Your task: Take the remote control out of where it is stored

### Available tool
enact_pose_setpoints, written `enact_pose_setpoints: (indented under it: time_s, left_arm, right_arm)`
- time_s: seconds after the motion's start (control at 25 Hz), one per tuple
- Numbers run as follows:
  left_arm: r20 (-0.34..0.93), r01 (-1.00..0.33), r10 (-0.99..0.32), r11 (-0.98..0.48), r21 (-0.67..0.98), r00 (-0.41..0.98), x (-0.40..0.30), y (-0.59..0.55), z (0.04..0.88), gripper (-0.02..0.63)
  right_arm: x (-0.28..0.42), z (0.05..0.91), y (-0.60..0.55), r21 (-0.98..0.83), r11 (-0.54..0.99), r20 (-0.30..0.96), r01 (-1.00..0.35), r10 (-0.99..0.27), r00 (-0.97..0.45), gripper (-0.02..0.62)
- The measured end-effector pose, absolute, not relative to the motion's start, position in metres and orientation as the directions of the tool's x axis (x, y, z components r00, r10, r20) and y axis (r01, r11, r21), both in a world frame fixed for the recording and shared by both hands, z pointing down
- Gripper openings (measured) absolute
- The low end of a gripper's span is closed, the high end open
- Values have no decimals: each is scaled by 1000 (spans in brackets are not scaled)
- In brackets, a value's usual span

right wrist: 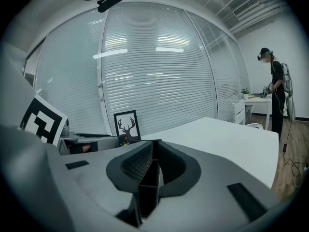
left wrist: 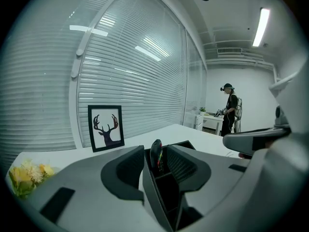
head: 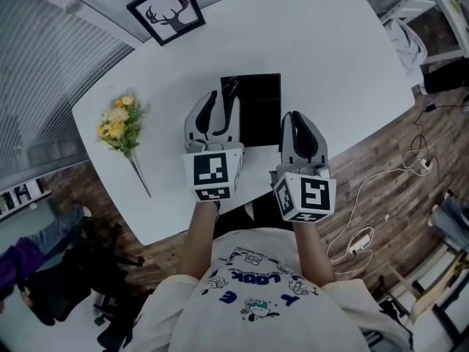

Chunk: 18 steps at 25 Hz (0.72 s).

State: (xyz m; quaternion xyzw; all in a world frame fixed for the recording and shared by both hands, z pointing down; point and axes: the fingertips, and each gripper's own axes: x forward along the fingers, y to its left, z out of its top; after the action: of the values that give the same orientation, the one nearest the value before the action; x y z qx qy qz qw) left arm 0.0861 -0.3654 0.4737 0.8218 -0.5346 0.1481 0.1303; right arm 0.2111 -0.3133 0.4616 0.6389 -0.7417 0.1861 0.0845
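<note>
A black remote control (head: pixel 230 88) stands upright in the far left corner of a black open-top organizer (head: pixel 260 108) on the white table (head: pixel 330 57). My left gripper (head: pixel 222 101) reaches over that corner. In the left gripper view the remote (left wrist: pixel 156 154) sits between the jaw tips with a gap on each side, so the left gripper (left wrist: pixel 155 151) is open, with the organizer's wall (left wrist: pixel 164 192) below. My right gripper (head: pixel 297 116) is at the organizer's right side. In its own view the right gripper (right wrist: pixel 154 146) looks shut on a black organizer wall (right wrist: pixel 147 187).
A framed deer picture (head: pixel 167 9) lies at the table's far left and a bunch of yellow flowers (head: pixel 121 127) at its left. Cables (head: pixel 410 160) trail over the wooden floor to the right. A dark chair (head: pixel 58 284) stands lower left. Another person (left wrist: pixel 231 115) works far off.
</note>
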Motion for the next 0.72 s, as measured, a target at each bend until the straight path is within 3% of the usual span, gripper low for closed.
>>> enact_pose_setpoints:
  time_s: [0.72]
  left_arm:
    - [466,-903,-805,-428,-30,367,108,-380,498,121]
  right_arm:
    - [216,485,-327,-179,126,407,-976,-893,-190,51]
